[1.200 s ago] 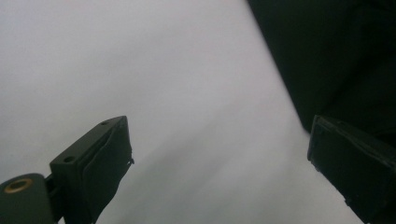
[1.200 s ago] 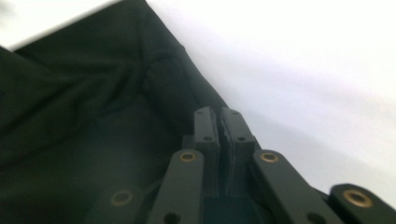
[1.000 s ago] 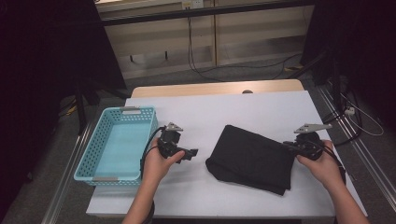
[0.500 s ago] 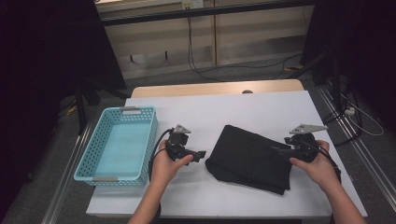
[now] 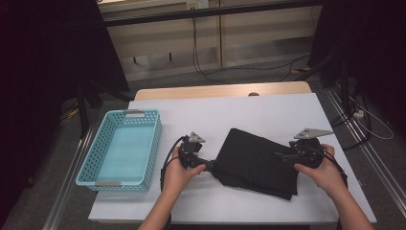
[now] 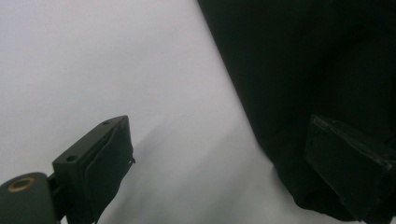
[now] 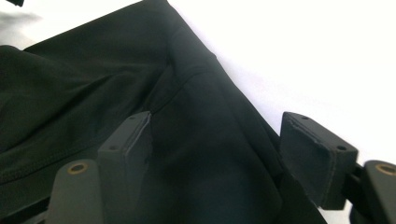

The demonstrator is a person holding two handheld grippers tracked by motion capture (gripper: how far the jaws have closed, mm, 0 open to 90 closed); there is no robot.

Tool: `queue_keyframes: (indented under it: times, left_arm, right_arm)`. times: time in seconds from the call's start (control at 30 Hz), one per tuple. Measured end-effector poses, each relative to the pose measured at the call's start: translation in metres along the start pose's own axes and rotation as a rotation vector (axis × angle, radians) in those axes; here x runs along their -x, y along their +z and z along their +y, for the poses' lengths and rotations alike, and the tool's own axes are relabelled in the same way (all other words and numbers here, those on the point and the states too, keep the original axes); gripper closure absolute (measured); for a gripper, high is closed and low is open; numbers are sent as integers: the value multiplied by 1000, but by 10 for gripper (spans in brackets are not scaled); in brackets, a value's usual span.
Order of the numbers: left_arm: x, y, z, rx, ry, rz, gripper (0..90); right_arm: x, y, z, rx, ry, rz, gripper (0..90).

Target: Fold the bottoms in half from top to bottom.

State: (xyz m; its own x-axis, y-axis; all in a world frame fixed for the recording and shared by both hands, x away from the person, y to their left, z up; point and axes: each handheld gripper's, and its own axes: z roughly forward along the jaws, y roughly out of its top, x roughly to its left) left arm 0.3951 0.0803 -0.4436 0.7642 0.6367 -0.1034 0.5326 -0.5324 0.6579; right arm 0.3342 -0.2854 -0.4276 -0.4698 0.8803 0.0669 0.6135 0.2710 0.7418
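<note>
Shows the folded black cloth [image 5: 258, 163] lying flat on the white worktop [image 5: 239, 110], right of the blue basket [image 5: 95, 167], likely so both ends can be picked up together. Points the left tongs [image 5: 210, 166] level at the cloth's left edge, wide open, one jaw over cloth and one over bare worktop, gripping nothing. Holds the right tongs [image 5: 282, 155] low at the right edge, jaws just opened wide, cloth between them but not pinched.

A plain black folded cloth garment [image 5: 258, 163] lies right of centre on the white rectangular tabletop [image 5: 268, 112]. At centre left sits a light turquoise plastic basket [image 5: 94, 163], its walls patterned with small holes, its handles grey.
</note>
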Motion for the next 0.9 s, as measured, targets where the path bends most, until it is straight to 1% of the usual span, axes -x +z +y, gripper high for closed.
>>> queue_keyframes:
  times: [0.07, 0.1, 0.13, 0.2, 0.23, 0.3, 0.37, 0.4, 0.47, 0.5, 0.57, 0.6, 0.67, 0.73, 0.77, 0.8, 0.9]
  left_arm:
    - [3, 0, -2, -8, 2, 3, 88]
    - [4, 1, -3, -16, 16, 14, 89]
    - [5, 1, -4, -19, 21, 13, 94]
    - [7, 0, -5, -23, 22, 11, 109]
    - [8, 0, -5, -18, 24, 17, 113]
    - [9, -1, -6, -11, 20, 13, 124]
    - [9, -2, -9, -8, 5, 2, 132]
    - [9, -3, -9, -13, 5, -3, 141]
    - [10, -3, -10, -7, 1, -1, 147]
    - [10, -4, -10, -8, 6, -1, 152]
    - [11, -5, -9, -12, 2, -4, 173]
    - [11, -6, -8, -3, 2, 1, 185]
    - [8, -12, -5, 16, -4, 0, 192]
    - [7, -15, -5, 23, -20, -6, 189]
    - [8, -15, -6, 19, -27, -13, 187]
    - [9, -14, -7, 8, -24, -16, 187]
    - [13, -9, -9, -6, -17, -8, 187]
  right_arm:
    - [0, 0, 0, 2, -1, 0, 251]
    - [0, 0, -1, 2, -1, 0, 251]
    - [0, 0, -1, 0, -1, 2, 251]
    - [0, 0, -1, -2, -2, -2, 250]
    - [0, 0, -2, -5, 0, -2, 250]
    - [1, -1, -2, -2, 0, -5, 249]
    - [1, -2, -2, -1, 1, -5, 247]
    - [2, -2, -3, 1, 0, -5, 247]
    - [2, -2, -3, -1, 3, -5, 245]
    - [2, -2, -3, -1, 4, -5, 245]
    - [2, -2, -3, -1, 5, -6, 245]
    - [2, -2, -3, 1, 5, -6, 245]
    - [1, -4, -3, 4, 2, -7, 244]
    - [2, -5, -3, 10, 4, -8, 242]
    - [2, -6, -3, 12, 7, -9, 241]
    - [3, -6, -3, 15, 8, -9, 240]
    - [3, -5, -4, 9, 9, -10, 236]
